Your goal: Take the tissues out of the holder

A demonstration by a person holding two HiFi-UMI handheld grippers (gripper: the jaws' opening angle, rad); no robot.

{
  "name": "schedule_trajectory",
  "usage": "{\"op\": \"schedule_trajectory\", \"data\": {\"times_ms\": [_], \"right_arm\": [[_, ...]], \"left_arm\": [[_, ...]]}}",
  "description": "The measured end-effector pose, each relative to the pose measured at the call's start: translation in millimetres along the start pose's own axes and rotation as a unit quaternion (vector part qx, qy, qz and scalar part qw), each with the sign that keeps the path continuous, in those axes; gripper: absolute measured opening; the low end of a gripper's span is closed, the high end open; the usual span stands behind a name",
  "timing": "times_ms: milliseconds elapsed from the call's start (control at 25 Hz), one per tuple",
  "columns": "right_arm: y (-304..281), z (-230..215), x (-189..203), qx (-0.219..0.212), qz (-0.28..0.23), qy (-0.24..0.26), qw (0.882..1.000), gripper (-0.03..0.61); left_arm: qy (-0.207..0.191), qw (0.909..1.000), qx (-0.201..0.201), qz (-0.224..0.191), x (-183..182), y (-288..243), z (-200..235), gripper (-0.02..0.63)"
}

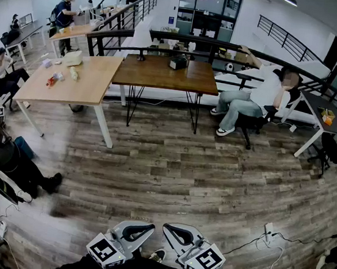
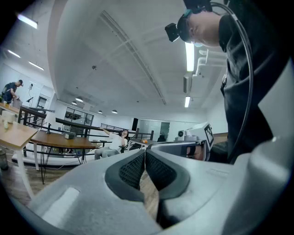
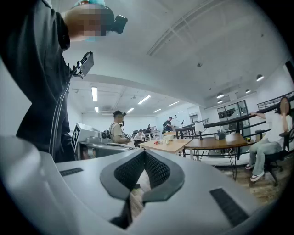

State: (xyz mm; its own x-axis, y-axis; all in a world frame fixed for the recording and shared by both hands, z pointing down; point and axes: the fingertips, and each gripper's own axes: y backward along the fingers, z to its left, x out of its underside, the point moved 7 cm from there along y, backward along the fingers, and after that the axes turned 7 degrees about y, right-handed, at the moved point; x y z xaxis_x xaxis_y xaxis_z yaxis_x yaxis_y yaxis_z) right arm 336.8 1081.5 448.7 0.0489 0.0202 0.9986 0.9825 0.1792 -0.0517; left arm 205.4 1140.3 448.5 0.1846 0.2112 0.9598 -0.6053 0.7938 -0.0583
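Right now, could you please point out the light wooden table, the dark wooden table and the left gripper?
light wooden table [image 1: 90,87]: head view, a bare part of its top.
dark wooden table [image 1: 158,74]: head view, a bare part of its top.
left gripper [image 2: 145,155]: left gripper view, where its shut fingertips meet.

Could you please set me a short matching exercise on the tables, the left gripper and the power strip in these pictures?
Things:
1. left table
2. middle table
3. left gripper
4. power strip

Colour, place or state:
A. dark brown top
B. white, lying at the right on the wood floor
C. pale wood top
D. jaws shut, nothing between them

Pairs: 1-C, 2-A, 3-D, 4-B.
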Motion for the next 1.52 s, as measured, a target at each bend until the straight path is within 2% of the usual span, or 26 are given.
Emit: {"op": "schedule_trajectory", "data": {"times_ms": [440, 1000, 1200, 1520], "right_arm": [[5, 0, 1, -0.005, 0.0, 0.003, 1.0, 0.005], [21, -17, -4, 0.019, -0.015, -0.001, 1.0, 0.005], [14, -31, -6, 0.008, -0.028, -0.005, 1.0, 0.005], [-11, -69, -14, 0.012, -0.019, 0.005, 1.0, 0.005]], "left_arm": [[-0.003, 1.0, 0.002, 0.003, -1, -7, -5, 0.011], [-0.015, 0.9999, 0.003, 0.008, -8, -26, -16, 0.011], [-0.014, 0.9998, 0.009, 0.005, -13, -40, -1, 0.011], [-0.013, 0.9995, 0.027, 0.012, -24, -68, 36, 0.01]]}}
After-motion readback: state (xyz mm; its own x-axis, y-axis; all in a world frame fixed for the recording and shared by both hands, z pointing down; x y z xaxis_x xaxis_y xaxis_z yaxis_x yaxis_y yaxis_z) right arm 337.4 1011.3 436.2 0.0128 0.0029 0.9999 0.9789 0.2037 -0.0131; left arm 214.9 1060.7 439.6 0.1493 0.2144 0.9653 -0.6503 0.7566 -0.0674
